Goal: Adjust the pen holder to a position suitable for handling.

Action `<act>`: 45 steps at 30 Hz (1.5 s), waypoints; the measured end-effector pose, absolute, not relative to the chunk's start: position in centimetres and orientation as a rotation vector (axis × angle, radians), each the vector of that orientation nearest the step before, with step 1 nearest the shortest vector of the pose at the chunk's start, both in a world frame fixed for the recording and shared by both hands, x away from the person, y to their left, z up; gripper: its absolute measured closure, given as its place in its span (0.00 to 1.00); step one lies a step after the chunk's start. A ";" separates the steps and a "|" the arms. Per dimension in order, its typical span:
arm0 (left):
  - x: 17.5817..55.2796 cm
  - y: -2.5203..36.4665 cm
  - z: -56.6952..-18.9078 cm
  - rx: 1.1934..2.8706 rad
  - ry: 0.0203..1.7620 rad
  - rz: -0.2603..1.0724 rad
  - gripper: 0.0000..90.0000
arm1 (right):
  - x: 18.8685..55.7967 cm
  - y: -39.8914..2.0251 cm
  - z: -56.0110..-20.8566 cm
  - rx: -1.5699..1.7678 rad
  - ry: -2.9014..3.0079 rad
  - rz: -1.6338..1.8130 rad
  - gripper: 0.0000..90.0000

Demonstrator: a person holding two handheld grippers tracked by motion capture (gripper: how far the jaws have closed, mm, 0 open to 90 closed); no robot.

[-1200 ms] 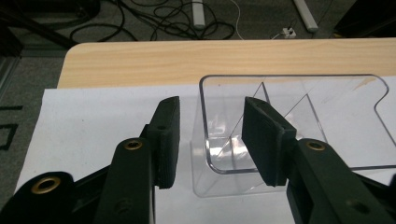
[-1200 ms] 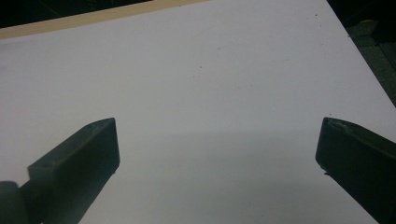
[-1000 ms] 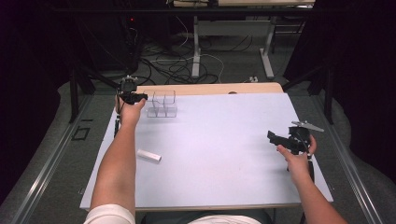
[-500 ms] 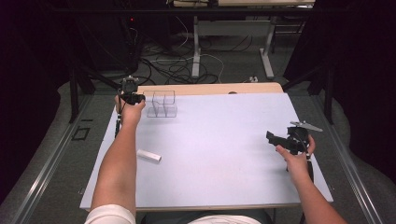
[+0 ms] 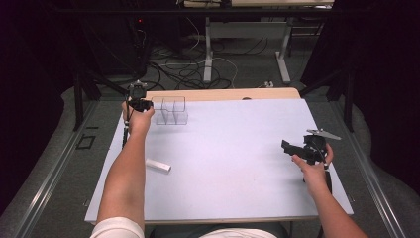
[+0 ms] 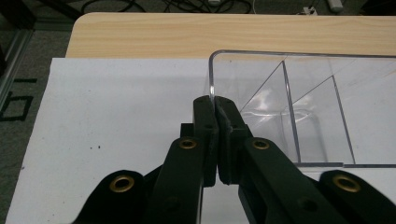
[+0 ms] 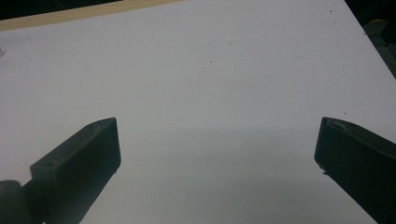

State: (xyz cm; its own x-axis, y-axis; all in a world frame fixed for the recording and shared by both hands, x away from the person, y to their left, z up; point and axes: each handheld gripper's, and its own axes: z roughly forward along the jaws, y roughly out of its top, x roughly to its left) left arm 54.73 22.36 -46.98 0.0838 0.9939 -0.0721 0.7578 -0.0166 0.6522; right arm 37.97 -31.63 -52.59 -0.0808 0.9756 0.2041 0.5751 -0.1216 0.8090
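A clear plastic organizer (image 5: 172,110) with several compartments stands at the far left of the white table sheet (image 5: 233,148). My left gripper (image 5: 143,104) is shut on its left wall; in the left gripper view the gripper (image 6: 215,106) pinches the organizer (image 6: 303,107) at its rim corner. My right gripper (image 5: 288,147) hovers over the right side of the sheet, jaws wide open with nothing between them; the right gripper view has the gripper (image 7: 217,140) above bare white sheet. A small white block (image 5: 158,165) lies near the left forearm.
A strip of wooden tabletop (image 5: 223,94) runs along the far edge behind the sheet. Cables and desk legs (image 5: 208,54) cover the floor beyond the table. Metal rails (image 5: 49,173) flank the left side.
The left gripper and organizer have shifted slightly toward the left edge. The right gripper has barely moved.
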 end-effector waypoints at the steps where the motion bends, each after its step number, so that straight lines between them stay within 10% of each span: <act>1: 54.7 22.3 -46.9 1.826 1.731 0.568 0.99 | 38.0 -31.6 -52.6 1.719 1.676 1.099 0.00; 45: 44.6 15.1 -46.2 1.944 1.612 0.392 0.99 | 37.9 -31.1 -52.4 1.733 1.677 1.119 0.00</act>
State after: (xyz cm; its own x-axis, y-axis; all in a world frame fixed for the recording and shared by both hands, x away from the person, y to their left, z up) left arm 44.59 15.12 -46.25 0.2279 0.9643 -0.1346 0.7946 -0.1043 0.5981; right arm 37.88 -31.13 -52.45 -0.0845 0.9708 0.2243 0.5796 -0.1352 0.8036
